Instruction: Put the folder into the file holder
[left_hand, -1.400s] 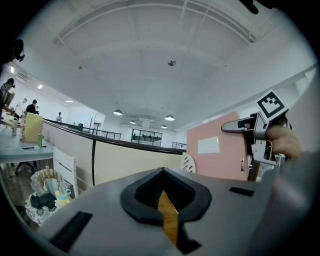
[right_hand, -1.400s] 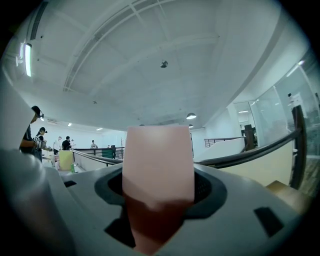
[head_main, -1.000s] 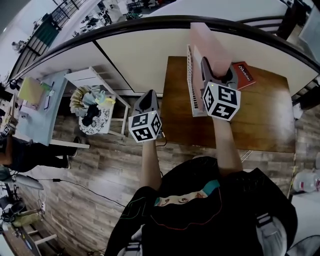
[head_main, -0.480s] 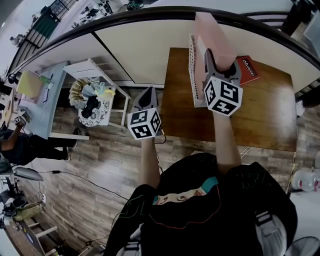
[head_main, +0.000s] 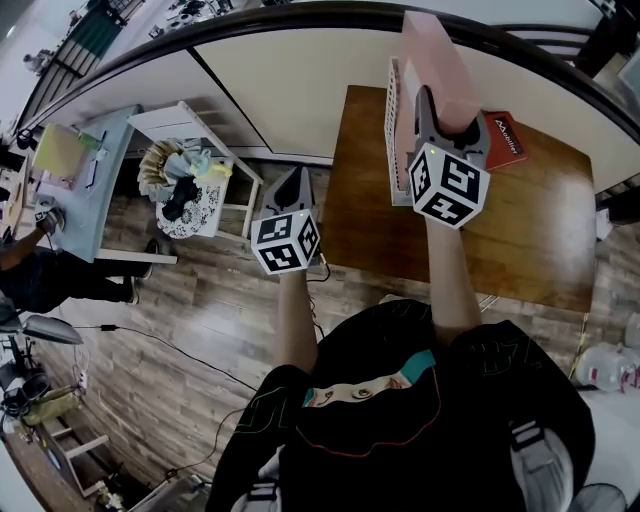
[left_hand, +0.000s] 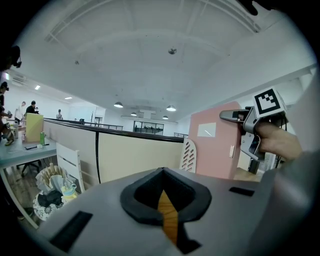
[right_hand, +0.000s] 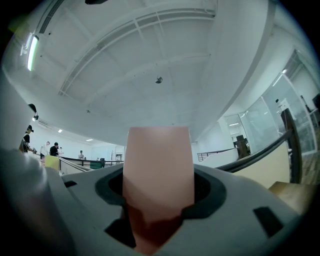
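**Head view**
- Right claw (head_main: 441, 118): clamped on the pink folder (head_main: 432, 55), which it holds upright over the white file holder (head_main: 395, 130). The holder sits at the far left part of the table (head_main: 520, 235). The folder's lower edge is hidden behind the claw, so it cannot be told whether it has entered a slot.
- Left claw (head_main: 293, 190): hangs off the table's left edge, over the floor, well apart from the file holder.
- Red book (head_main: 507, 140): lies flat on the table, just right of the folder.

**Left gripper view**
- Left claw (left_hand: 167, 220): jaws narrow, with only a sliver of wood showing between them and nothing held.
- The folder (left_hand: 215, 145) and the slotted wall of the file holder (left_hand: 188, 155) stand ahead to the right.

**Right gripper view**
- The folder (right_hand: 157, 170) fills the gap between the jaws, gripped along one edge.

**Hazards (judgement)**
- The lower edge may land on a wall of the file holder instead of in a slot, and a downward push would then buckle the folder.
- The file holder looks light and nothing steadies it, so a snag could slide or tip it.
- A one-edge grip lets the folder swing, and it could enter the slot slanted and jam.
- If the folder is released before it is seated, it could fall toward the book.
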